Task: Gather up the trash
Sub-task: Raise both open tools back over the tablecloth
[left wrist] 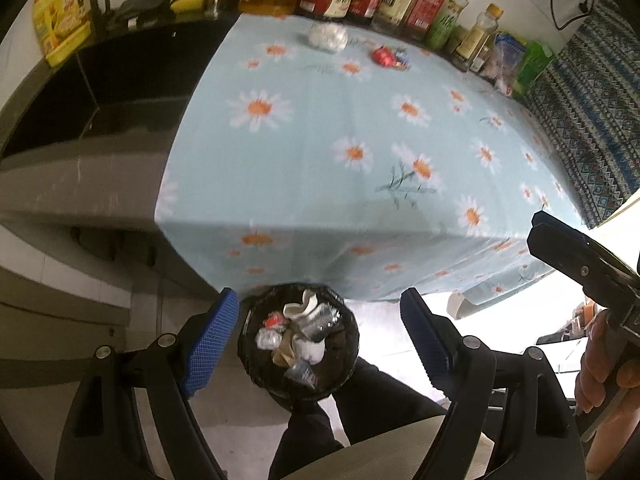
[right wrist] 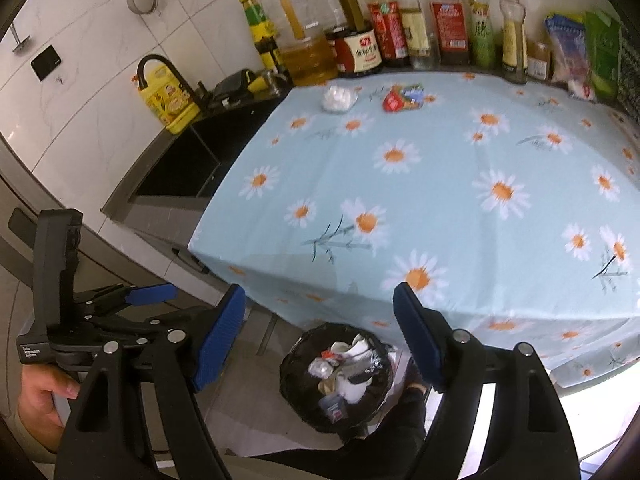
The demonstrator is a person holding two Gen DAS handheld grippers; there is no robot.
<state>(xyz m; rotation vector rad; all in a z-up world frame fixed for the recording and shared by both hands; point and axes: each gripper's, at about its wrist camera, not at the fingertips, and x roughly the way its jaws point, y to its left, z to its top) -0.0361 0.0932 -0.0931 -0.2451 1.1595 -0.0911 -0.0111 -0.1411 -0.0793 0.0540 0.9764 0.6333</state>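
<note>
Daisy tablecloth [right wrist: 440,200], red wrapper [right wrist: 394,101] far beyond empty fingers [right wrist: 418,336].

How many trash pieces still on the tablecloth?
2. A clear crumpled plastic piece near the bottles at the far edge, and a red wrapper just right of it. Nothing else visible on the tablecloth.

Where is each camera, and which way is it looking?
Left wrist view: sits on the left tongs, open and empty, looking steeply down at the trash bin on the floor and the daisy tablecloth; a dark trouser leg and the hand holding the right tongs show.
Right wrist view: sits on the right tongs, open and empty, facing the same table and bottles; the hand on the left tongs shows.
Both share: bin, tablecloth, white wad, red wrapper.
</note>
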